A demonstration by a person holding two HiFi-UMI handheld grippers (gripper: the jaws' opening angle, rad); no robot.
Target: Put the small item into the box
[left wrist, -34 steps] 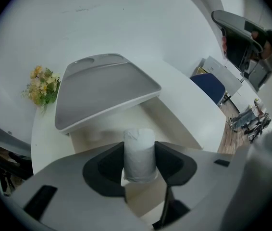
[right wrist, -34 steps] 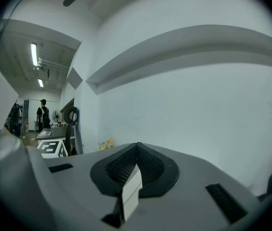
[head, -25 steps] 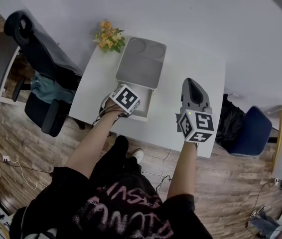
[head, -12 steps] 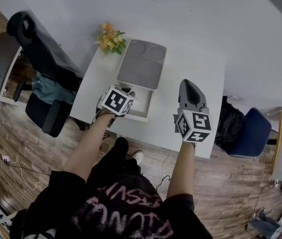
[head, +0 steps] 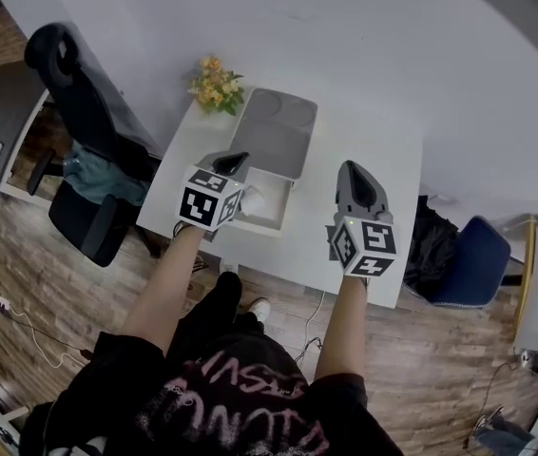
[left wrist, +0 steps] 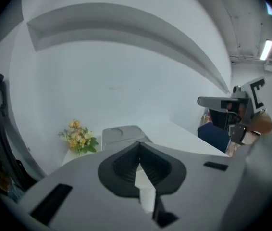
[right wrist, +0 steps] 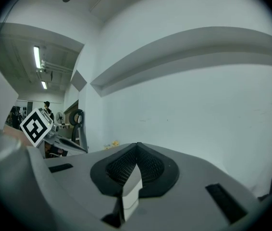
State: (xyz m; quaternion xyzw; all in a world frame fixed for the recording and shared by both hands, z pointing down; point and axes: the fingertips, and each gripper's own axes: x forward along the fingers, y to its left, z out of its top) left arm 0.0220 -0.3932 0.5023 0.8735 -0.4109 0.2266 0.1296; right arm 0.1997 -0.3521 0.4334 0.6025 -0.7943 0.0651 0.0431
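White table [head: 383, 150] carries an open box [head: 267, 224] at its middle, with the grey lid [head: 274, 126] swung back to the far side and lying flat. Yellow flowers [head: 214, 84] stand at the table's far left corner, just beside the lid.

The left gripper [head: 234, 161] hangs above the box's left edge, tilted down and pointing away from the person. Its jaws have just been closing and now meet, clenched on nothing. The left gripper view shows the left gripper [left wrist: 138, 150] with its tips together, and the lid [left wrist: 121, 134] and flowers [left wrist: 80, 137] beyond.

Inside the box, just right of that gripper, lies a small pale item [head: 253, 198], too small to make out clearly.

The right gripper [head: 357, 171] is held over bare table to the right of the box, well apart from it and about level. In its own view the right gripper [right wrist: 136, 150] has its jaws pressed together, empty.

A black chair [head: 69, 84] stands left of the table on the wooden floor.
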